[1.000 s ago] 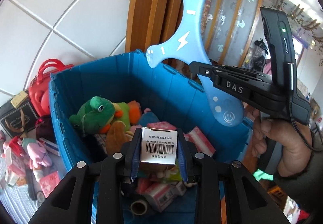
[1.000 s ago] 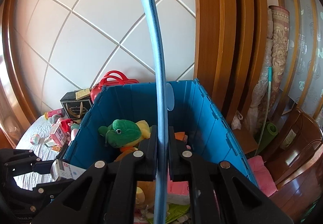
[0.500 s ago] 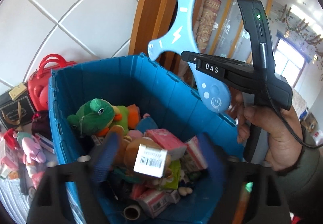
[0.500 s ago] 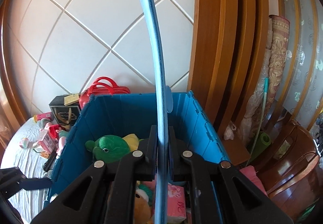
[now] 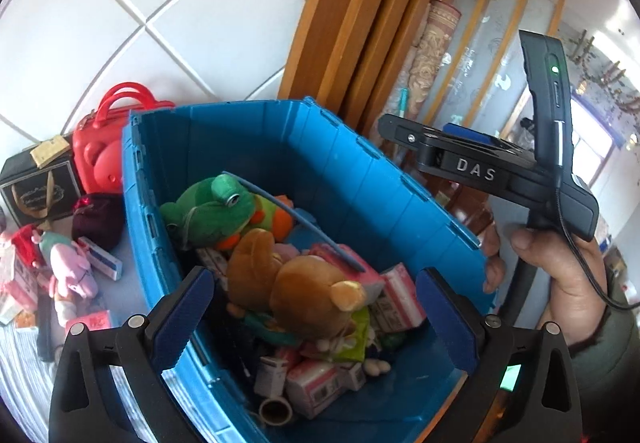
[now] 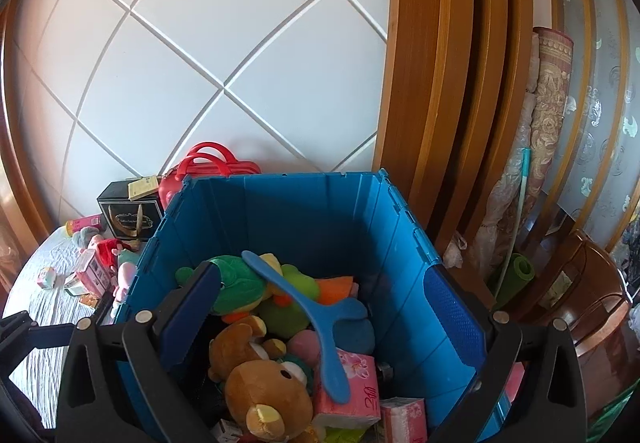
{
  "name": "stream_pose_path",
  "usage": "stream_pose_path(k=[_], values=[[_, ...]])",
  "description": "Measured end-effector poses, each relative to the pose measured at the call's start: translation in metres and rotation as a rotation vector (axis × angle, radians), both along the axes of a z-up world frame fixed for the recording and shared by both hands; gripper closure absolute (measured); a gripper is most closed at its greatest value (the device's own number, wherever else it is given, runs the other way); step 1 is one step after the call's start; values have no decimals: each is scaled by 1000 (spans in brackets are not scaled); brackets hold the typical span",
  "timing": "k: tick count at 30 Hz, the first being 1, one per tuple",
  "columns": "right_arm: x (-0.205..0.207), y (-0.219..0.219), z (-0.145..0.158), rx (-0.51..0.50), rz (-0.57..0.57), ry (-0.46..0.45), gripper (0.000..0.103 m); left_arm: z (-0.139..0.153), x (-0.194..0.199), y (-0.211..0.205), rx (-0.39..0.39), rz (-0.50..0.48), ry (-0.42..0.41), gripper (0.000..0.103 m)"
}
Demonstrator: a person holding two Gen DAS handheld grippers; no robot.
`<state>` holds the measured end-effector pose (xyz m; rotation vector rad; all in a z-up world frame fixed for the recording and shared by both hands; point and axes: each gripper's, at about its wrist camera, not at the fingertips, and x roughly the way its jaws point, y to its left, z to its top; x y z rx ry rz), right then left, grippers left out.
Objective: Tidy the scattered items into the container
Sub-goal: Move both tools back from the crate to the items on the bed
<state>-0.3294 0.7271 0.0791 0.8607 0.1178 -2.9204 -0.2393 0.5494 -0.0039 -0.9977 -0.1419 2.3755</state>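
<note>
Both releases have just happened. A second ago the left gripper (image 5: 316, 311) clamped a small white barcoded carton and the right gripper (image 6: 320, 323) pinched the flat blue plastic boomerang (image 6: 320, 317) upright. Now the left gripper's jaws stand fully apart with nothing between them. The right gripper's jaws are opening, also empty, and the boomerang lies across the green plush frog (image 6: 240, 283) and the pink tissue pack (image 6: 352, 391) in the centre of the right wrist view. The carton can no longer be picked out among the boxes low in the left wrist view.

So two more items are inside the deep blue plastic crate (image 5: 360, 179), and both hands are free to fetch again. Scattered things remain at the left edge of both views: a pink plush toy (image 5: 68, 271) and small boxes (image 5: 100, 257) on the pale cloth.

The crate's near rim sits just under both sets of fingers, and its tall left wall stands between the grippers and the cloth.
</note>
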Motion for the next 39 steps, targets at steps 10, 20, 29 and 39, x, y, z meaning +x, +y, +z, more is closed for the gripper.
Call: stream_pose_path(k=[10, 20, 29, 39], values=[[18, -63, -2, -9, 71, -13, 0, -2, 15, -68, -8, 84, 15, 1], [27, -153, -13, -9, 154, -42, 0, -16, 23, -171, 4, 209, -23, 1], [37, -249, -28, -25, 235, -71, 0, -56, 36, -271, -22, 324, -96, 1], [46, -318, -88, -19, 282, -189, 0, -117, 34, -359, -76, 430, -205, 1]])
